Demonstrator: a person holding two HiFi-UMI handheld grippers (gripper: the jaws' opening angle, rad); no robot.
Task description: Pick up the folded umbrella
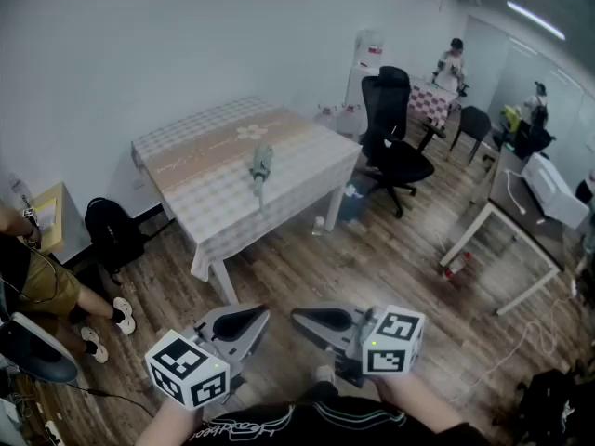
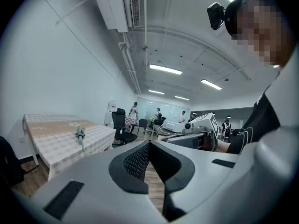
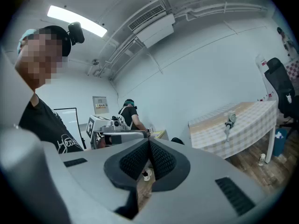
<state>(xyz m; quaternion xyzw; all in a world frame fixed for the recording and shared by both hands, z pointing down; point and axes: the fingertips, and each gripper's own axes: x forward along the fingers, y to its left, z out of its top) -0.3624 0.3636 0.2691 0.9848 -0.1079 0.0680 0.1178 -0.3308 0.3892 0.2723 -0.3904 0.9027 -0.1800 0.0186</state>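
1. As the head view looks down the room, the folded umbrella (image 1: 261, 167) lies on the checked worktop (image 1: 186, 147), roughly at its middle and well apart from both grippers.
   - Its long axis runs from the far side toward the near edge. The bulky end is farther off and the thin end points at the near edge.
   - At the bottom of this view, the left hand-held gripper (image 1: 256, 317) and the right hand-held gripper (image 1: 302, 317) sit close to the person's body. Their tips are turned toward each other with a small gap between them, and neither touches anything.
   - Each carries a cube (image 1: 186, 368) with black-and-white square markers.
   - White print on the black shirt (image 1: 307, 426) is cut off and cannot be read.

2. From the left gripper view, that gripper's jaws are clenched. The ribbed pads meet at the tip with nothing between them.
   - The umbrella shows small at the left, lying on the worktop with its thin end toward the near edge.
   - The other gripper, with its marker cube, faces in from the right.

3. From the right gripper view, the jaws are likewise pressed together and hold nothing.
   - The umbrella lies on the worktop at the right, its thin end lower in the picture.
   - A notice (image 3: 99, 105) on the far wall is too small to read.
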